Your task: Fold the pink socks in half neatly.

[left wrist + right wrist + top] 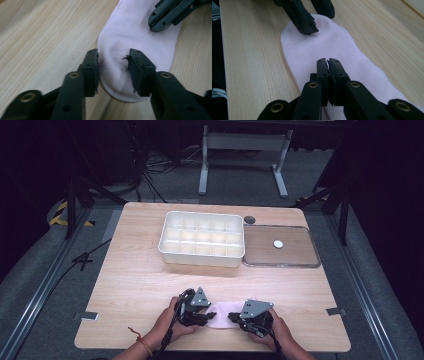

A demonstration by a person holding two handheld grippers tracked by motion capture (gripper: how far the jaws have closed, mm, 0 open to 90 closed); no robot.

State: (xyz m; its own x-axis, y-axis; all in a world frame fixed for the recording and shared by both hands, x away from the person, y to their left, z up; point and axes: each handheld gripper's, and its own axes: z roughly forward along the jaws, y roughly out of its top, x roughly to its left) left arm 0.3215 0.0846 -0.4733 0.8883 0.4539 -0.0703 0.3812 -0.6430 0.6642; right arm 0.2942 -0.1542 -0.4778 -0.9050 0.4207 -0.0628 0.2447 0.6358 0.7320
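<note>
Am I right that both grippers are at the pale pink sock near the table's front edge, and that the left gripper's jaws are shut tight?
Not quite. The left gripper has its jaws apart, set either side of one rounded end of the sock, as the left gripper view shows. The right gripper has its jaws together. The rest holds: both are at the sock, near the table's front edge.

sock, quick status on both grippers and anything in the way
Left gripper open, jaws straddling the sock's rounded end. Right gripper shut, on the sock. Sock flat on table. Nothing in the way.
</note>
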